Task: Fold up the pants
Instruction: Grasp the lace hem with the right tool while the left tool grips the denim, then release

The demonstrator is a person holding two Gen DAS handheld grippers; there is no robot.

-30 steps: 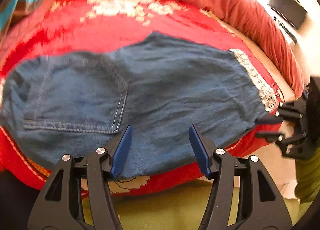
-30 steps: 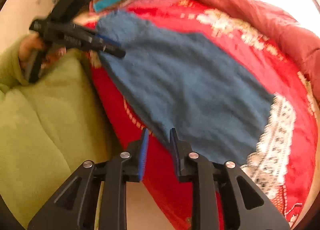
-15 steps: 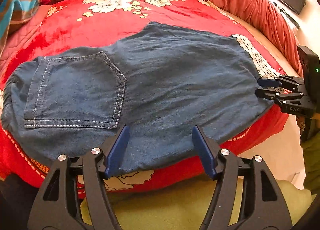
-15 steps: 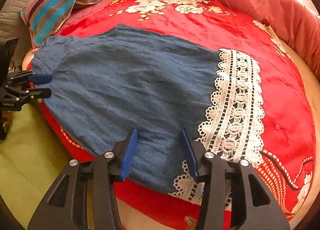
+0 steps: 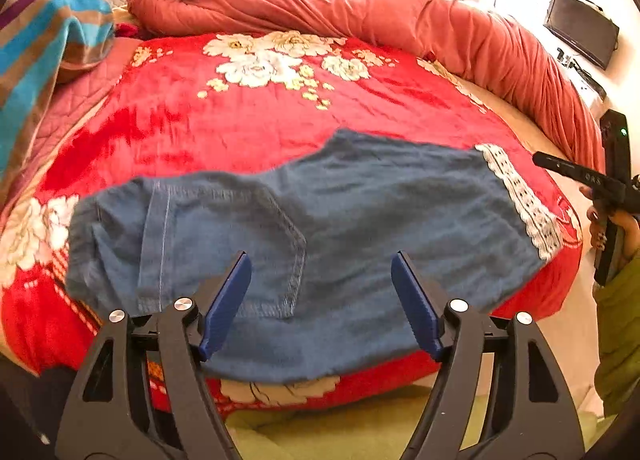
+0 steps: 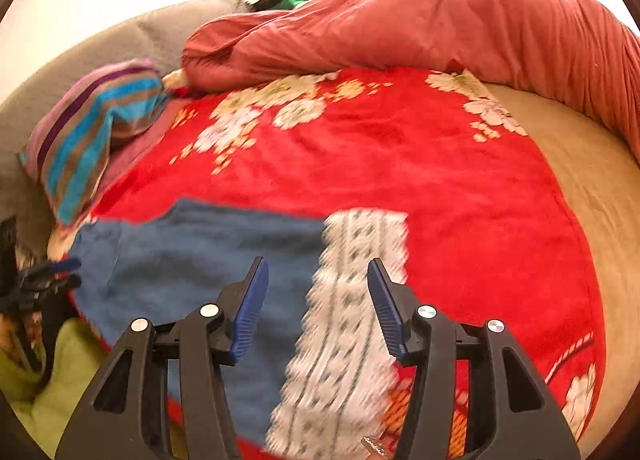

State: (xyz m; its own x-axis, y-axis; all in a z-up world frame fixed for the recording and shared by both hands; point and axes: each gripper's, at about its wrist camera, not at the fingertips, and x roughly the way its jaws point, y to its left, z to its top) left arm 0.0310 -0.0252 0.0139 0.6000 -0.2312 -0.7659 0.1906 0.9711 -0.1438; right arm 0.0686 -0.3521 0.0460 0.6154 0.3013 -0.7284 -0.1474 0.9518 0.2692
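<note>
I am holding my left tongs (image 5: 321, 302) spread wide, gripping nothing, and they are hovering over the near edge of the denim pants (image 5: 360, 228). The pants are lying flat across the red floral blanket (image 5: 260, 120), with the back pocket (image 5: 224, 244) sitting just ahead of my left finger and the white lace hem (image 5: 520, 200) lying far off to the right. My right tongs (image 6: 318, 306) are also standing wide apart with nothing between the blue pads, and that lace hem (image 6: 352, 300) is running straight between their fingers, the denim spreading away to their left. Beyond the pants a rumpled coral duvet (image 6: 440, 28) is bunching along the far side, and a striped pillow (image 6: 84, 132) is resting far to the left.
</note>
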